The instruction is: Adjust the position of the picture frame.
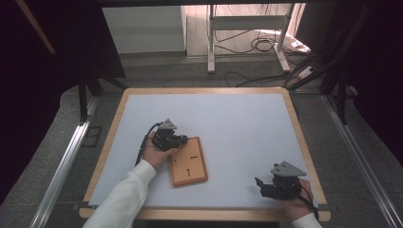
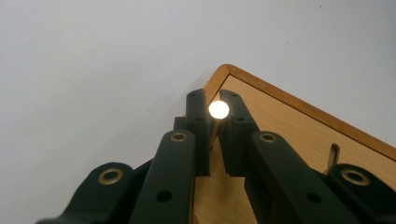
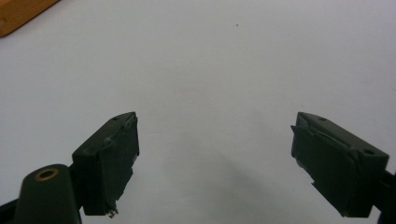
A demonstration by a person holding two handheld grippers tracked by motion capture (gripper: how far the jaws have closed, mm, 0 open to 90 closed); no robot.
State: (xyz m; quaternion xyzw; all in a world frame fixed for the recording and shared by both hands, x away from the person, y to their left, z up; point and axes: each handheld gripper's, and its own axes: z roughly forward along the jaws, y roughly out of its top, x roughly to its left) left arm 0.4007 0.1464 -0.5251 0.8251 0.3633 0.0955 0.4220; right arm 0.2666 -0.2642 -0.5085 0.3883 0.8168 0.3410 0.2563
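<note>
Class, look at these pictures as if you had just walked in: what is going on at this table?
A person sits at a white table with a gripper in each hand. The left gripper is shut on a small round pale thing, perhaps the end of a peg, at the corner of a wooden board. The board lies flat on the table and has slots cut into it. The right gripper rests open near the table's front edge, apart from the board, with nothing between its jaws.
</note>
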